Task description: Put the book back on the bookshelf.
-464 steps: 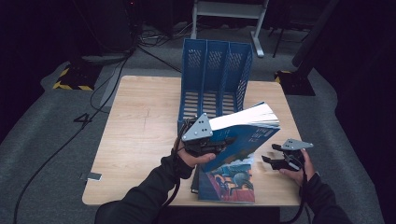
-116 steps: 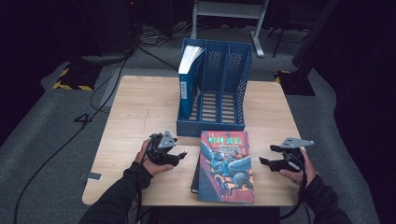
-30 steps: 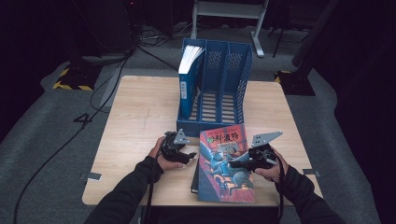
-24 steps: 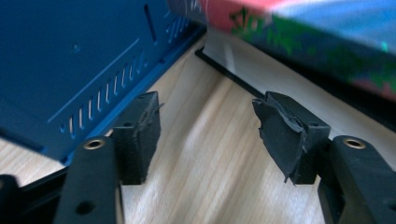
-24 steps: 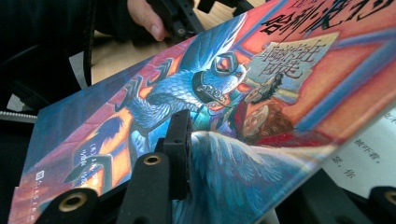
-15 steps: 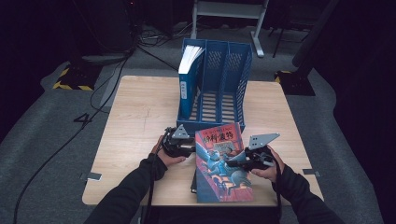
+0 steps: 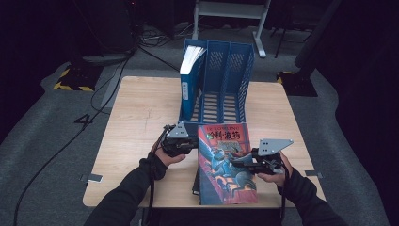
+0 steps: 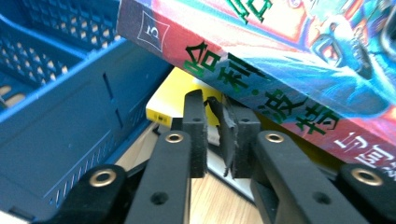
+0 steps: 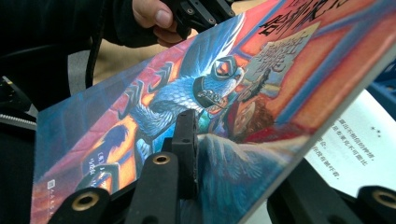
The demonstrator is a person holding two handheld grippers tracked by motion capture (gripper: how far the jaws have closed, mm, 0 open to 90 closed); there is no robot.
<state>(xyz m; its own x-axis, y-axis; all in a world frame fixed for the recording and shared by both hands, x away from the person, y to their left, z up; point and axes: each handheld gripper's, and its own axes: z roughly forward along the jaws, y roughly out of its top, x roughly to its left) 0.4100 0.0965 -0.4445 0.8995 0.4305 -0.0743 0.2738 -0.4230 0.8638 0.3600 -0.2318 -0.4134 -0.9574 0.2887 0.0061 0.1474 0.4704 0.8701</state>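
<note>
A colourful picture-cover book (image 7: 226,186) (image 8: 261,56) (image 9: 140,107) is tilted up off the table in front of the blue file rack (image 7: 226,80) (image 8: 70,116). My right gripper (image 7: 241,165) (image 9: 233,158) is shut on its right edge, one jaw on the cover and the other beneath. My left gripper (image 7: 192,145) (image 8: 216,135) sits at the book's spine, under its raised edge. Its jaws are almost together with nothing between them, and they point at a yellow book (image 8: 173,100) lying below.
A blue book (image 7: 190,80) stands in the rack's left slot; the other two slots hold nothing. A dark book (image 7: 195,181) lies flat under the lifted one. A white printed page (image 9: 355,140) shows below the cover. Bare tabletop (image 7: 136,117) lies left of the rack.
The colourful book has been tipped up from flat, its right side raised by the right gripper. The left gripper has moved right, up to the spine.
</note>
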